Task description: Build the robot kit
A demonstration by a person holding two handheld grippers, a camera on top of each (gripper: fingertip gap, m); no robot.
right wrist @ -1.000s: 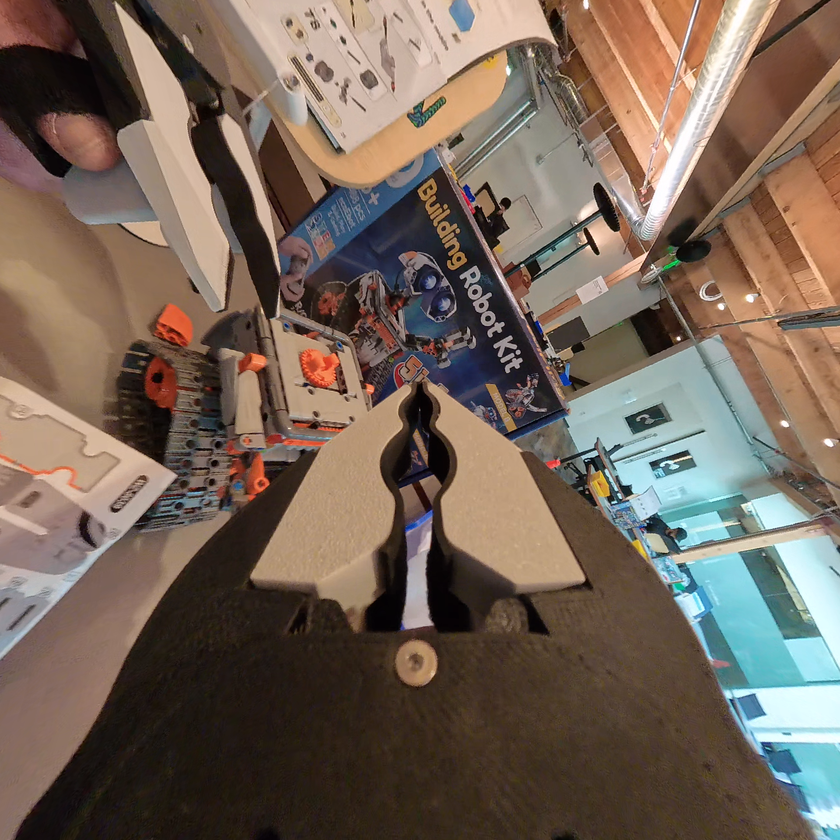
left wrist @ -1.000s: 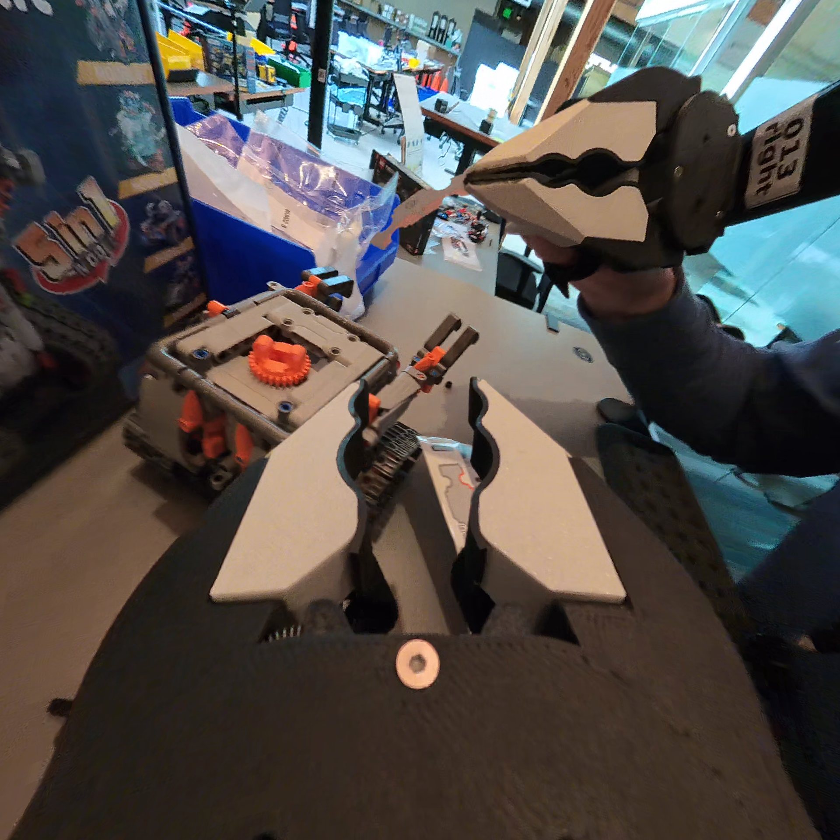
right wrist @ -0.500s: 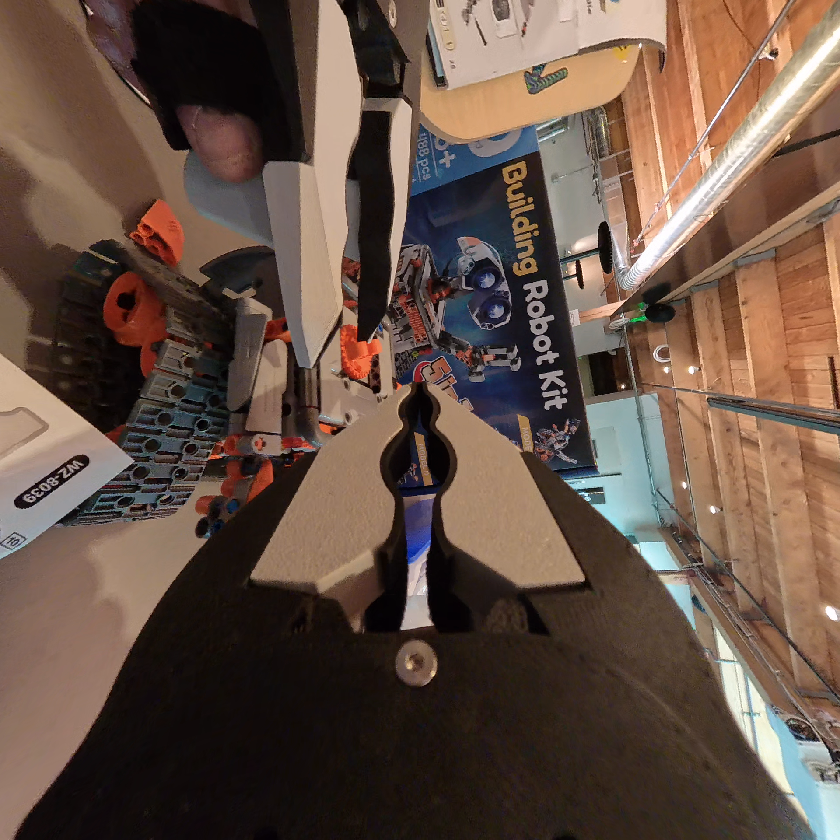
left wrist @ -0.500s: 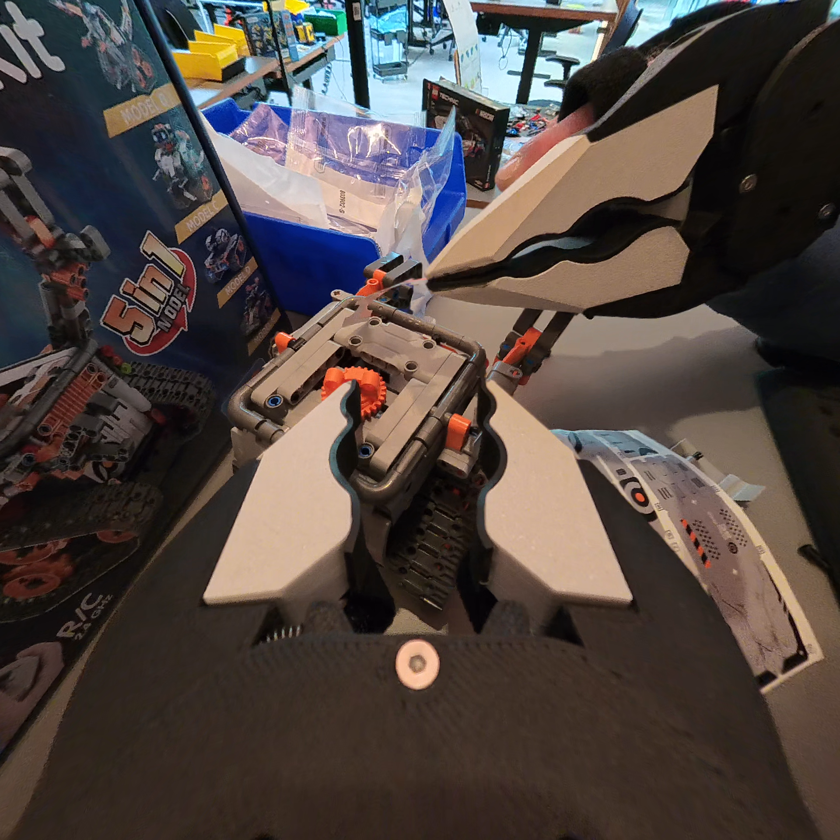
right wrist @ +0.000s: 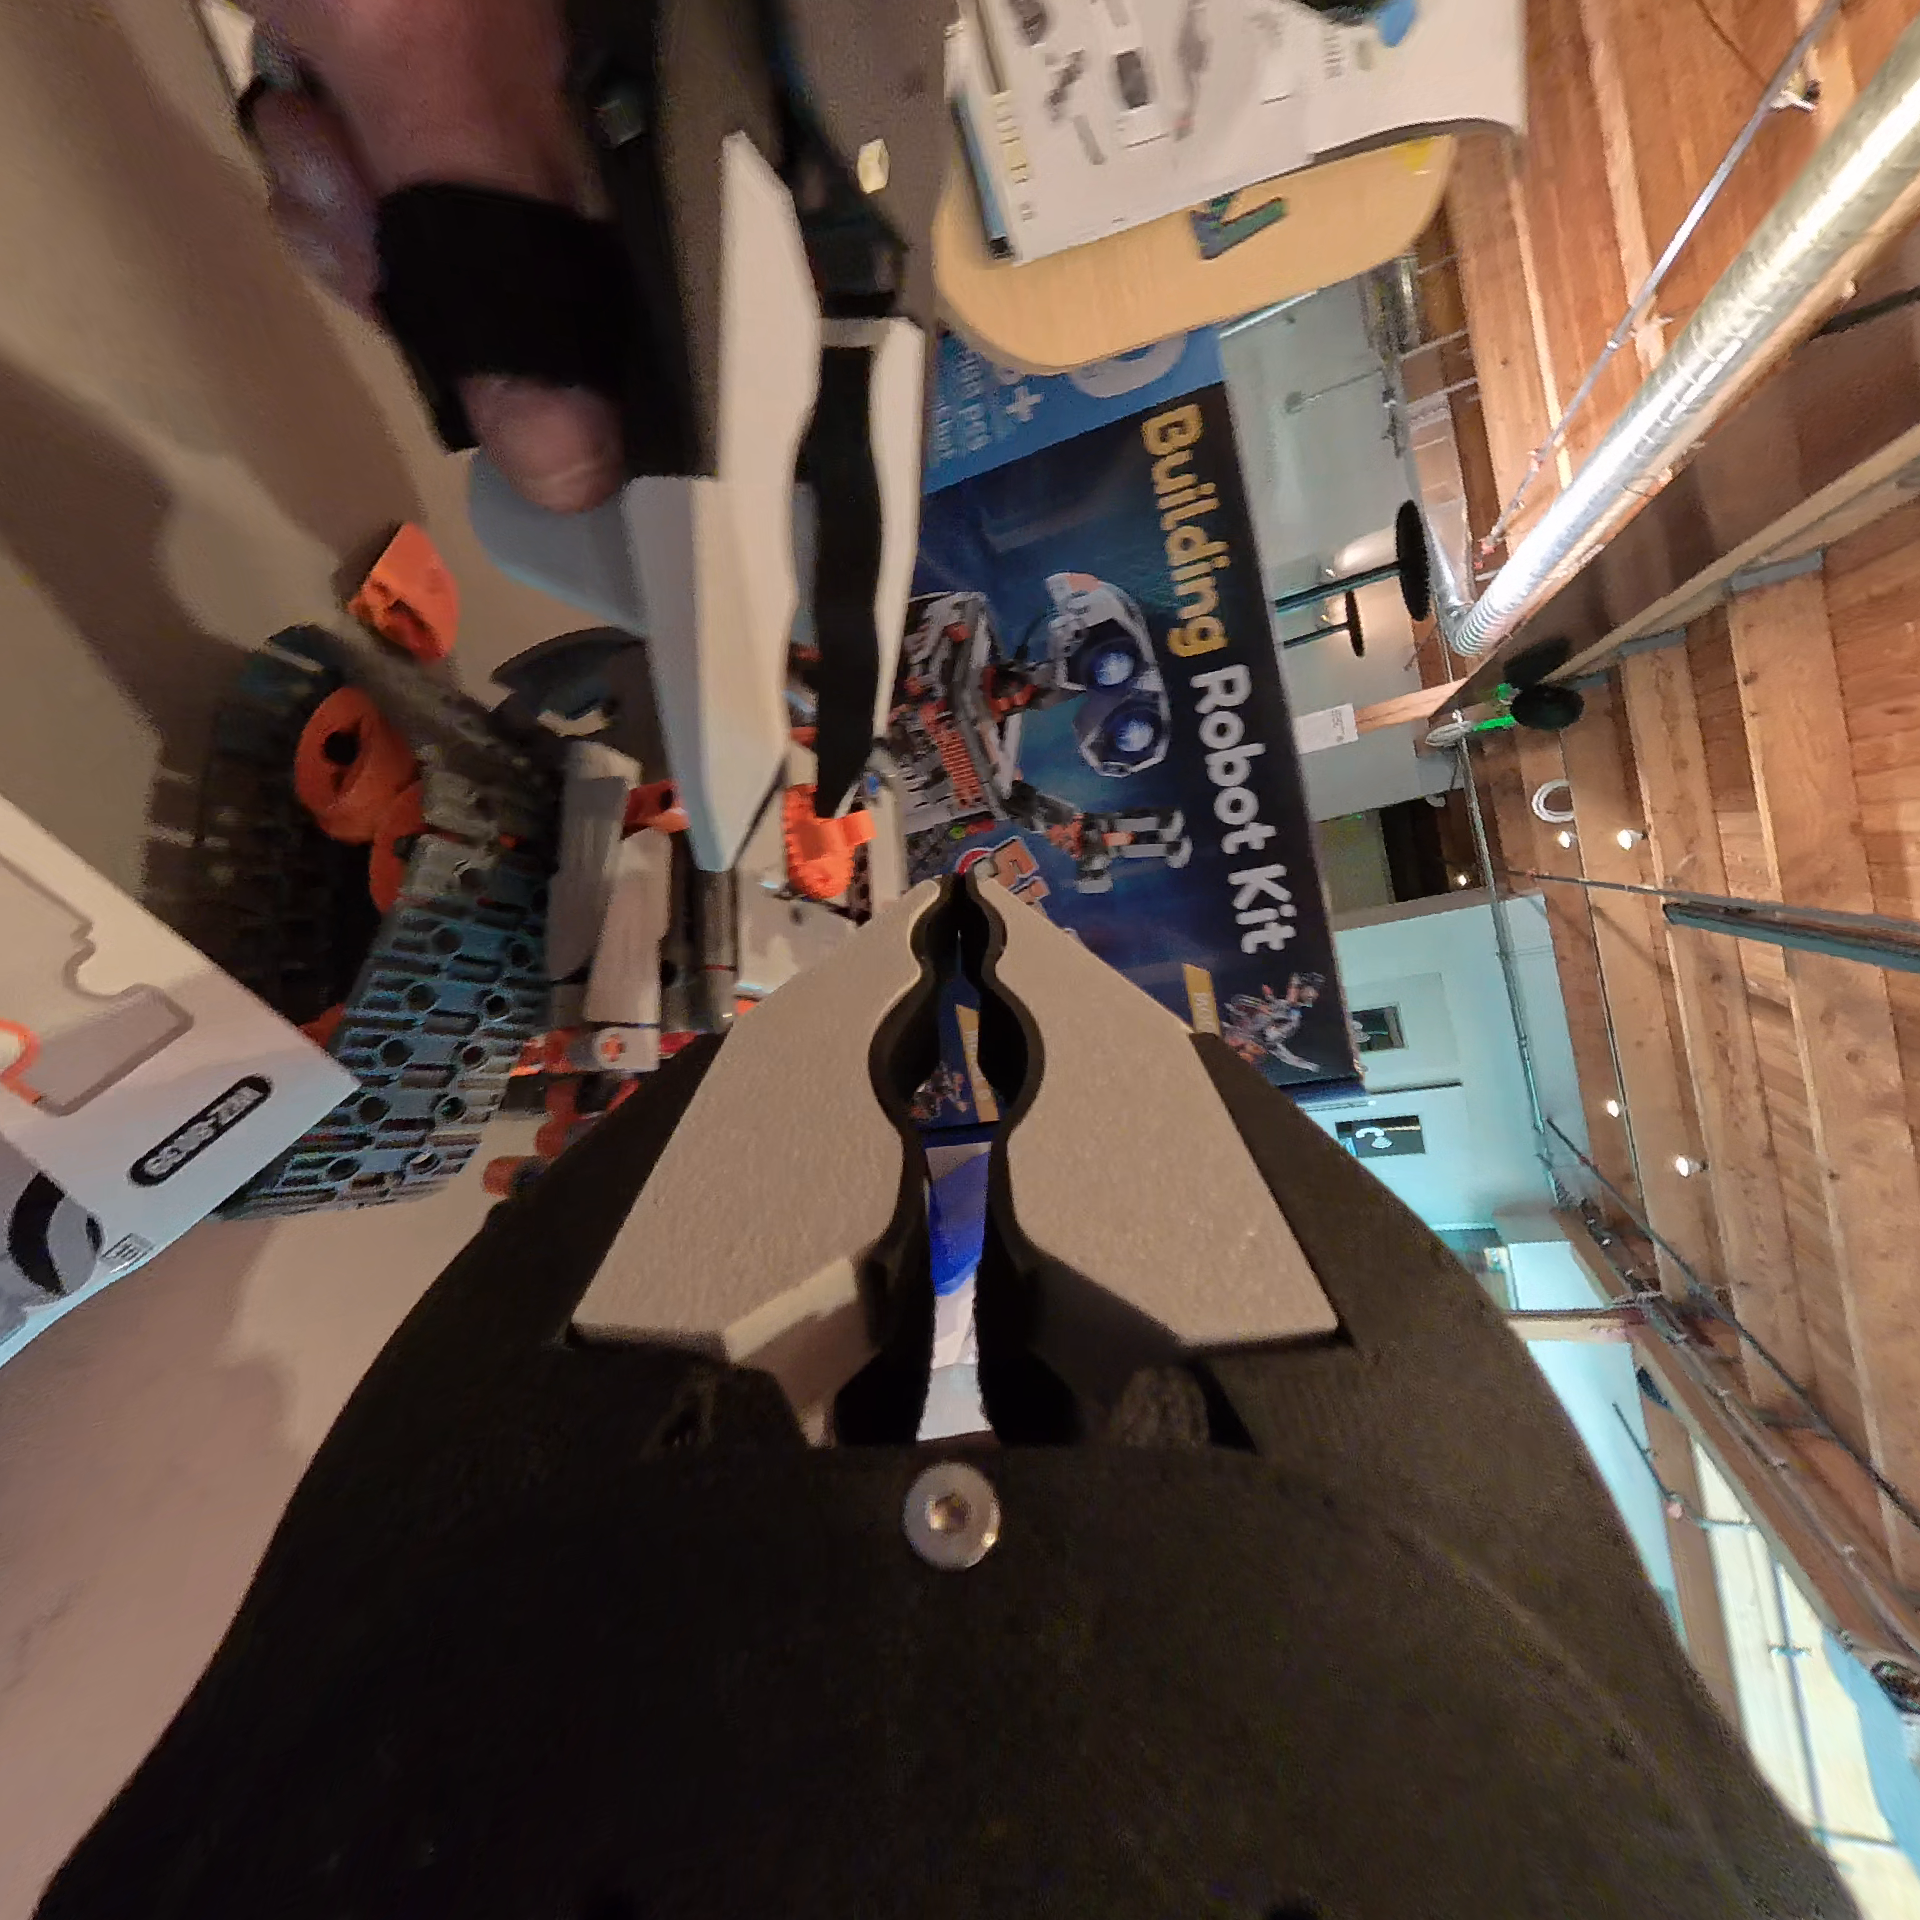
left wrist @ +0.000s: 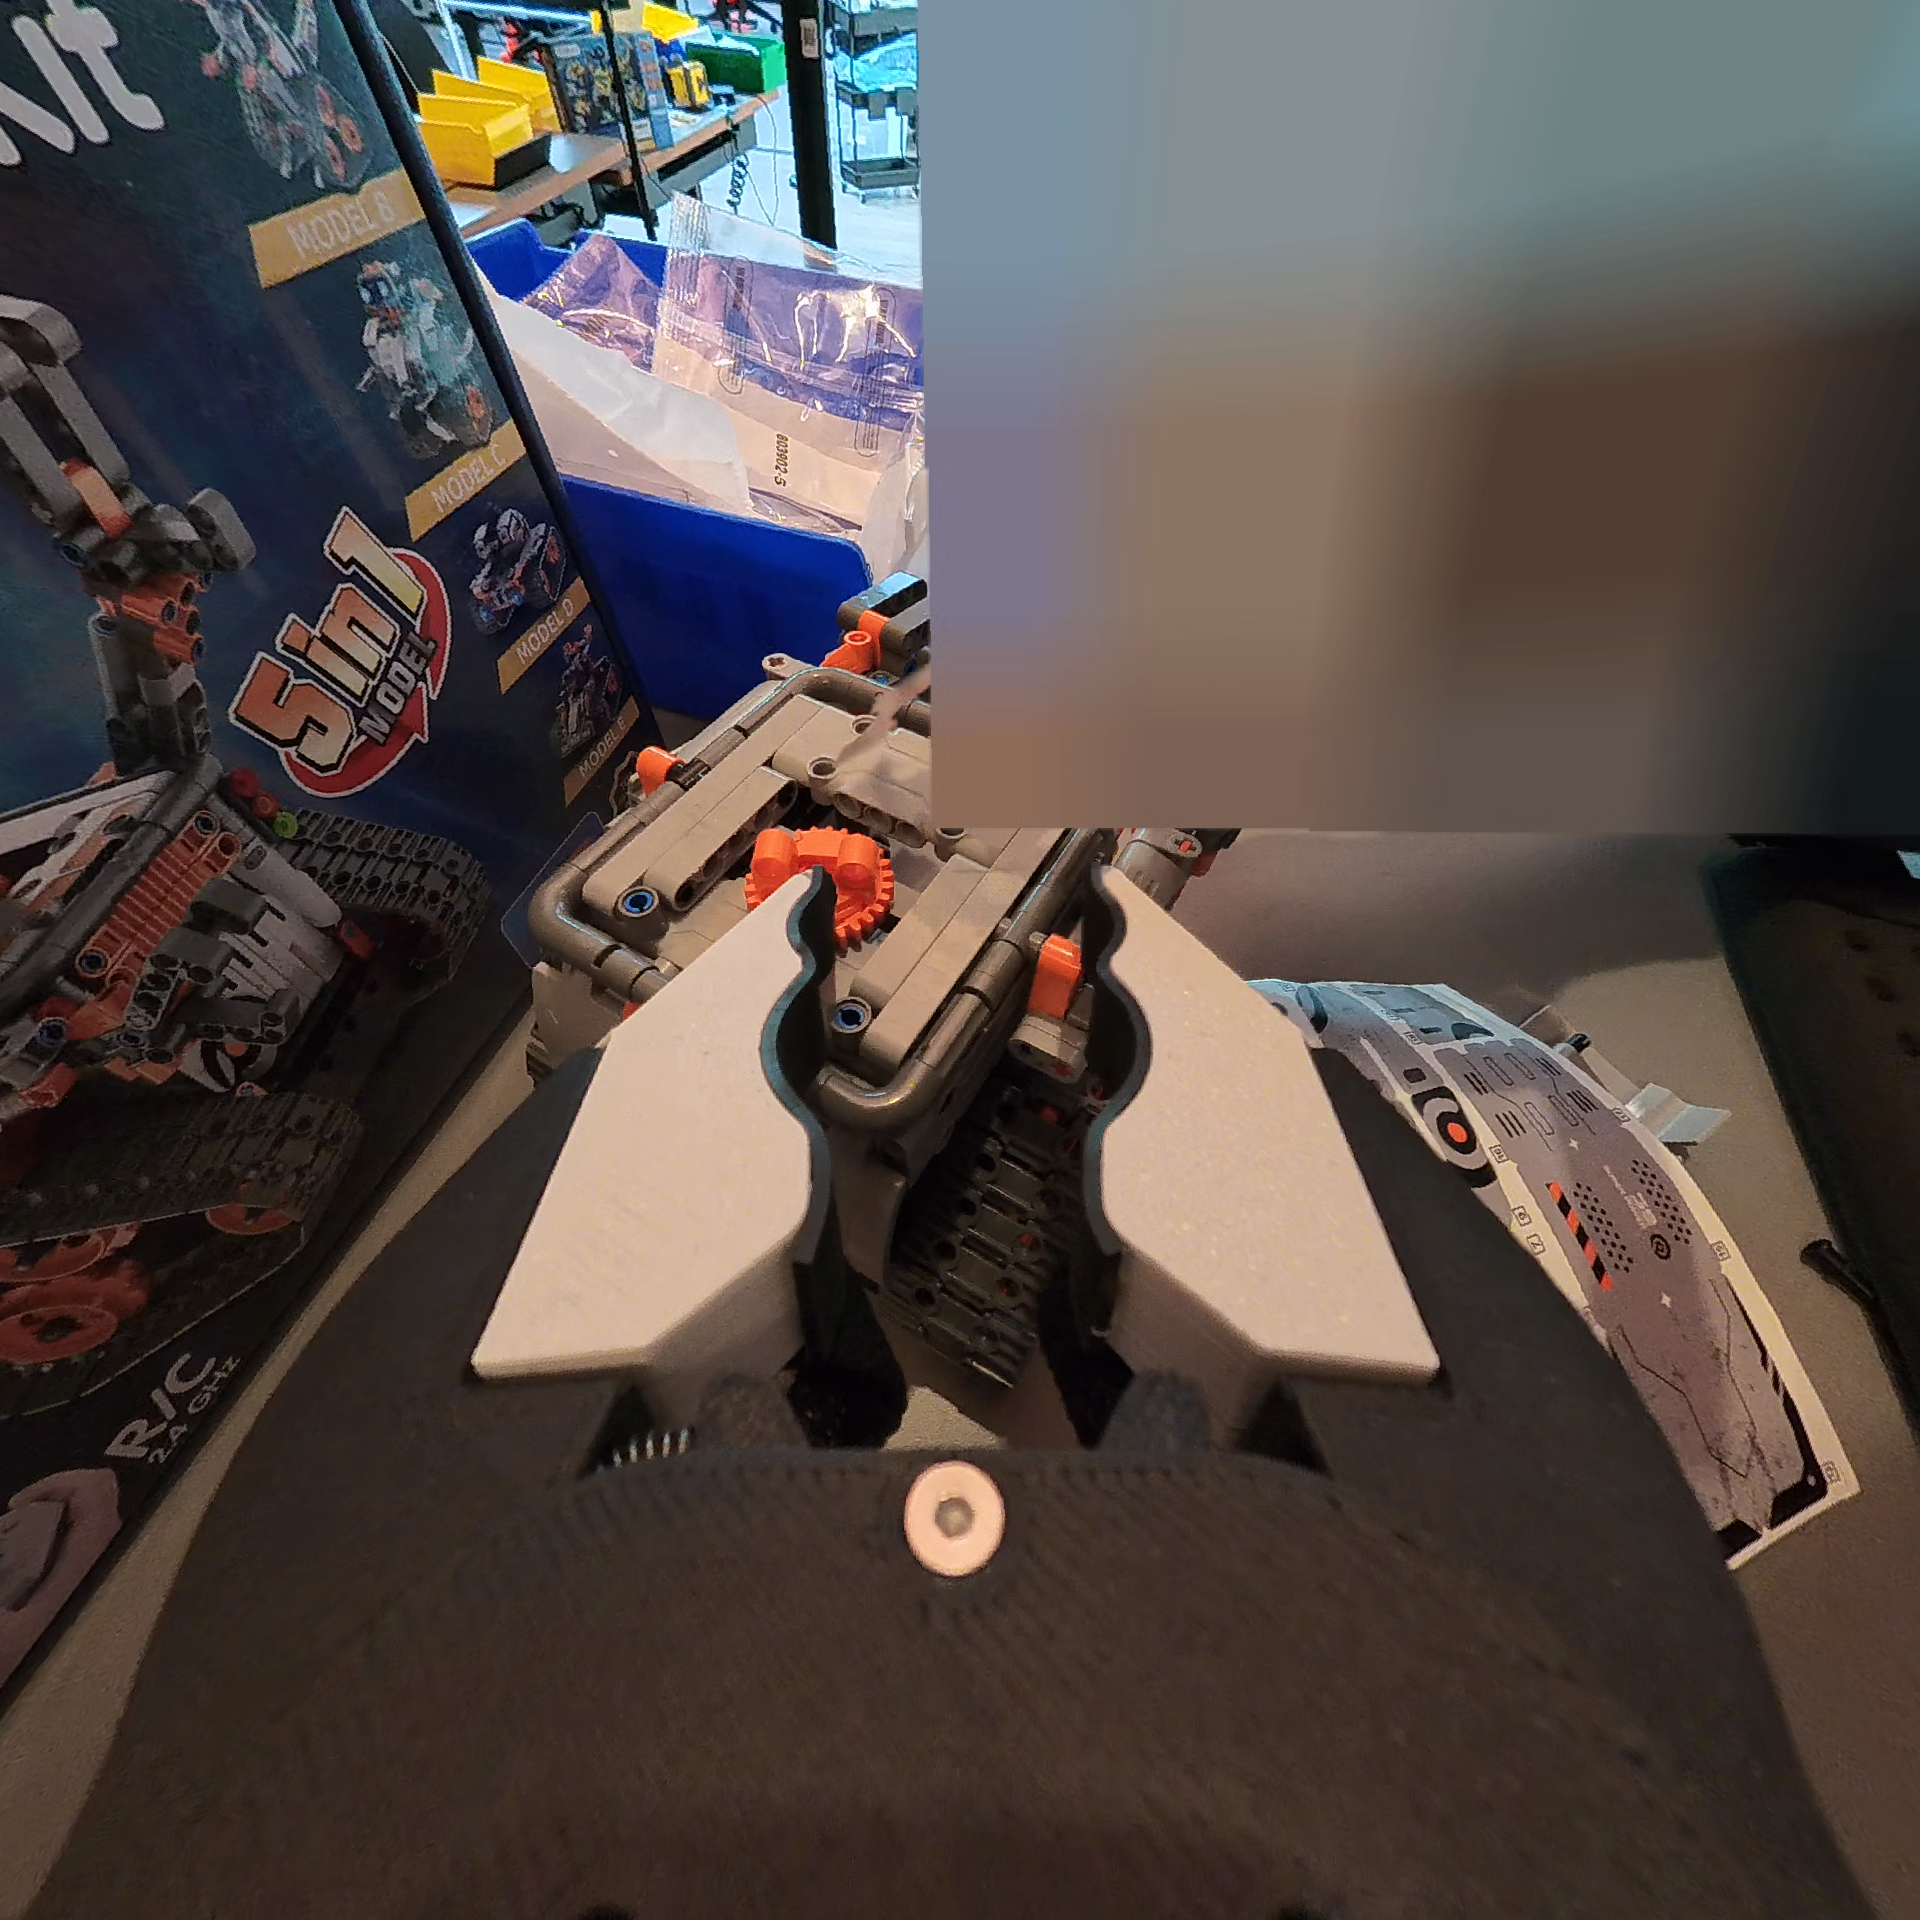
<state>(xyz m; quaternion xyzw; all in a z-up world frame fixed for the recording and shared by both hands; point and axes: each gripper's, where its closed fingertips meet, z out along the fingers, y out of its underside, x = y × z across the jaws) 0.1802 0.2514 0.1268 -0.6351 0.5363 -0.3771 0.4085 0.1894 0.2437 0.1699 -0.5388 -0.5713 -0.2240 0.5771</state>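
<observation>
Left tool (left wrist: 951, 935) spread wide, straddling the near corner of a grey and orange brick model (left wrist: 831, 997) on the worktop (left wrist: 1455, 935); whether the fingers touch it, cannot tell. Orange gear (left wrist: 821, 883) just past the left fingertip. Kit box (left wrist: 208, 623) close on the left, sticker sheet (left wrist: 1579, 1226) on the right. Right tool (right wrist: 961, 894) pressed together, holding nothing, tip just beside the model's top. Best closed squarely on the grey frame, clear of gear and tracks.
</observation>
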